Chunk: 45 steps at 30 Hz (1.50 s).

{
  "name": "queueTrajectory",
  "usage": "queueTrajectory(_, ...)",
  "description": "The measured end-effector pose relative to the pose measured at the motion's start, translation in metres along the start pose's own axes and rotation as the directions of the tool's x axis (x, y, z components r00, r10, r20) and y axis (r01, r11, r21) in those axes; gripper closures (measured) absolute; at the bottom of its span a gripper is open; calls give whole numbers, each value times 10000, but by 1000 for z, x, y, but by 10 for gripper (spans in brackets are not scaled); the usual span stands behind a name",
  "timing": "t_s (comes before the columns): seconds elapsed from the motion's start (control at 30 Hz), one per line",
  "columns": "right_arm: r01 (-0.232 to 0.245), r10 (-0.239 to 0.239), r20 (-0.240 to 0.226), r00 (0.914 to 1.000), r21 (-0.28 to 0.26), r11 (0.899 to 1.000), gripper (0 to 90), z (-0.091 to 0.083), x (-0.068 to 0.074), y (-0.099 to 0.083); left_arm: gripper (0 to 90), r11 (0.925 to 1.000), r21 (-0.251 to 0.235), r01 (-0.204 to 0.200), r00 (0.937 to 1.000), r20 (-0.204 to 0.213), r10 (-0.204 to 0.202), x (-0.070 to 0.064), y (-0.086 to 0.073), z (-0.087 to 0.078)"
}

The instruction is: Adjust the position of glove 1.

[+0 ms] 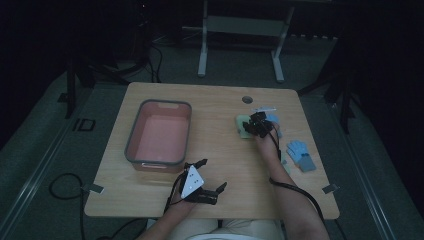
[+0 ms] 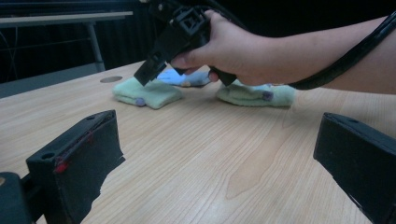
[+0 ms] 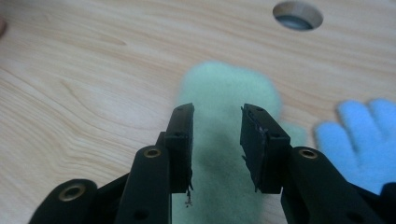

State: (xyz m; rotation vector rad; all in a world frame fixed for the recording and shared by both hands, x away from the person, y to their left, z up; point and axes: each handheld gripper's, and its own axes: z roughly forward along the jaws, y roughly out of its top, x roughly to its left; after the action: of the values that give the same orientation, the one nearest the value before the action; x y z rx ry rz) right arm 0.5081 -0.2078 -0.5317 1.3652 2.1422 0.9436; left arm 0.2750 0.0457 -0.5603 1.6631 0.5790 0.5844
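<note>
High view: overhead, looking forward and down on the whole table (image 1: 220,165). Left gripper view: low, skimming the tabletop. Right gripper view: close above, looking down. All three share the green glove (image 3: 229,140).

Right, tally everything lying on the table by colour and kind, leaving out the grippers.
Green gloves: 2
Blue gloves: 2
Pink bin with grey rim: 1
Total: 5
</note>
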Motion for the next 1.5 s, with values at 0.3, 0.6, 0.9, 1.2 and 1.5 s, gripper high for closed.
queueTrajectory(0.3, 24, -49, 322, 9995, 780, 9969, 654, 14, 0, -1, 6, 10000, 0, -11, 10000, -10, 11, 0, 0, 0)
queueTrajectory(0.6, -449, 421, 653, 9970, 412, 9981, 865, 11, 6, -2, 6, 10000, -5, 29, 10000, 4, -29, 0, 0, 0)
queueTrajectory(0.9, -401, 428, 364, 9984, -733, 9965, 870, -49, 26, 25, 6, 10000, 17, -12, 10000, -6, 12, 0, 0, 0)
queueTrajectory(1.2, 26, 5, 209, 9998, -1499, 9887, 870, -118, 59, 25, 6, 10000, 31, 0, 10000, 7, 0, 0, 0, 0)
queueTrajectory(1.5, 116, -91, 175, 9998, -1492, 9887, 871, -158, 86, -15, 6, 10000, 57, -33, 10000, 19, 33, 0, 0, 0)
